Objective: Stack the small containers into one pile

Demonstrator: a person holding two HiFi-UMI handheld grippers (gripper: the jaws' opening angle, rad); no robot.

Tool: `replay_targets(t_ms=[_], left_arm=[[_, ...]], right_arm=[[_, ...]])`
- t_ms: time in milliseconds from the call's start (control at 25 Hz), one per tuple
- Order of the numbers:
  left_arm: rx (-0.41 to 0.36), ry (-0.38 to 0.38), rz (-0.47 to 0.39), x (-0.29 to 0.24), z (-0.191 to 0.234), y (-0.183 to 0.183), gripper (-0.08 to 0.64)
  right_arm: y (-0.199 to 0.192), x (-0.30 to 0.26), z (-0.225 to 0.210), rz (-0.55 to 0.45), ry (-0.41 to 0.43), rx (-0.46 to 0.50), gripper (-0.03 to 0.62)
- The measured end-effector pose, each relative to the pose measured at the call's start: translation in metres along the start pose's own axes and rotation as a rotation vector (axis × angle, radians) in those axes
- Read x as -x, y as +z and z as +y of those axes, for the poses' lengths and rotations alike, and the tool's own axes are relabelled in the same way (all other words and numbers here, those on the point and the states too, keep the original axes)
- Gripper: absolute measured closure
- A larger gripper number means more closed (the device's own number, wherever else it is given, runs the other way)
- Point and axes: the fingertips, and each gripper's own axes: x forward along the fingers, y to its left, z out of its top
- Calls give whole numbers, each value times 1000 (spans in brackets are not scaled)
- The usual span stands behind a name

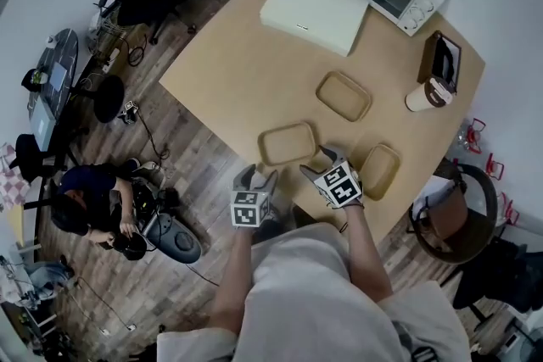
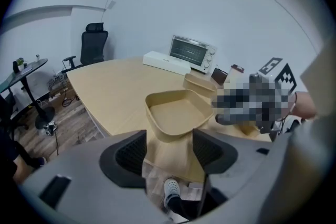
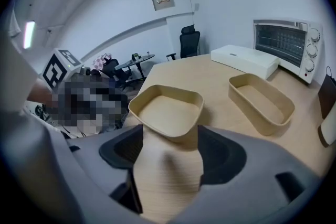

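The left gripper (image 1: 256, 180) hangs at the table's (image 1: 221, 64) near edge, jaws spread with nothing between them, just short of the nearest container (image 1: 288, 143). The right gripper (image 1: 322, 164), jaws likewise apart and empty, hovers at that container's right end and covers a bit of the right container's (image 1: 380, 171) rim. The far container (image 1: 344, 95) lies farther back, apart from both; none is stacked.
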Motion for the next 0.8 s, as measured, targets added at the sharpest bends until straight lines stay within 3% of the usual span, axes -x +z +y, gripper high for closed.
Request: replay_targets(t_ms=[160, 560, 800], left_arm=[[-16, 17, 42, -12, -1, -4, 290], [-45, 44, 66, -25, 0, -5, 293], [-75, 45, 68, -27, -1, -3, 291]], right_arm=[[-5, -6, -1, 12, 15, 8, 253], [-2, -13, -5, 17, 12, 43, 290], [-3, -16, -9, 21, -3, 47, 251]])
